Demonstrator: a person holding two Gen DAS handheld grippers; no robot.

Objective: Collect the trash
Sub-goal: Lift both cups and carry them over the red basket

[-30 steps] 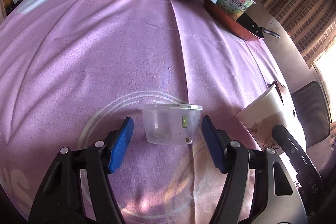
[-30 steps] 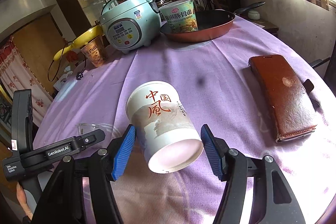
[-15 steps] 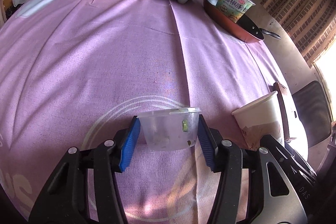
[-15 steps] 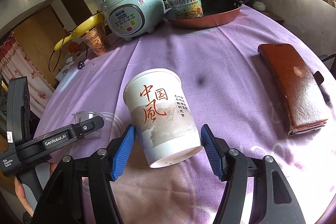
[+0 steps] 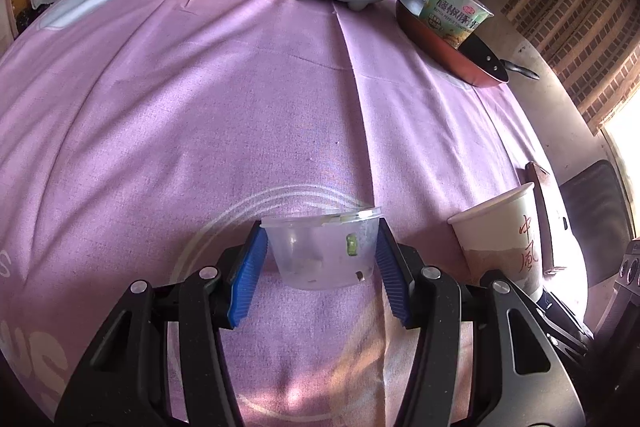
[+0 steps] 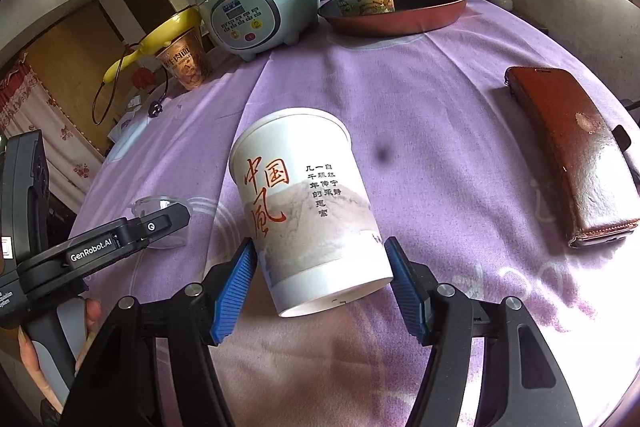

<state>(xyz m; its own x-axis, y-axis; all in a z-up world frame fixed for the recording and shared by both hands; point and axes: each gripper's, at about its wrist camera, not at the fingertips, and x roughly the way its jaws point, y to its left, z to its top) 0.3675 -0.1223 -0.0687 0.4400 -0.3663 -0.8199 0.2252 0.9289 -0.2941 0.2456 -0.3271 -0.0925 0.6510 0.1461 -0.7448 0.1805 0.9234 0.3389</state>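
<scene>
the left claw (image 5: pixel 320 267) has just closed its ribbed blue pads onto a clear round plastic tub (image 5: pixel 322 251) with food scraps, on the desk's creased lilac cloth (image 5: pixel 200 107); the right claw (image 6: pixel 322 283) pinches a tilted white tapered paper cup (image 6: pixel 304 203) with red calligraphy

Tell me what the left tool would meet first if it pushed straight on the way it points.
The left tool is already clamped on the clear plastic cup; beyond it lies only purple tablecloth, which it would probably meet next.

bright window glare at right, sun patches on cloth, fisheye bending, dark corners
</scene>
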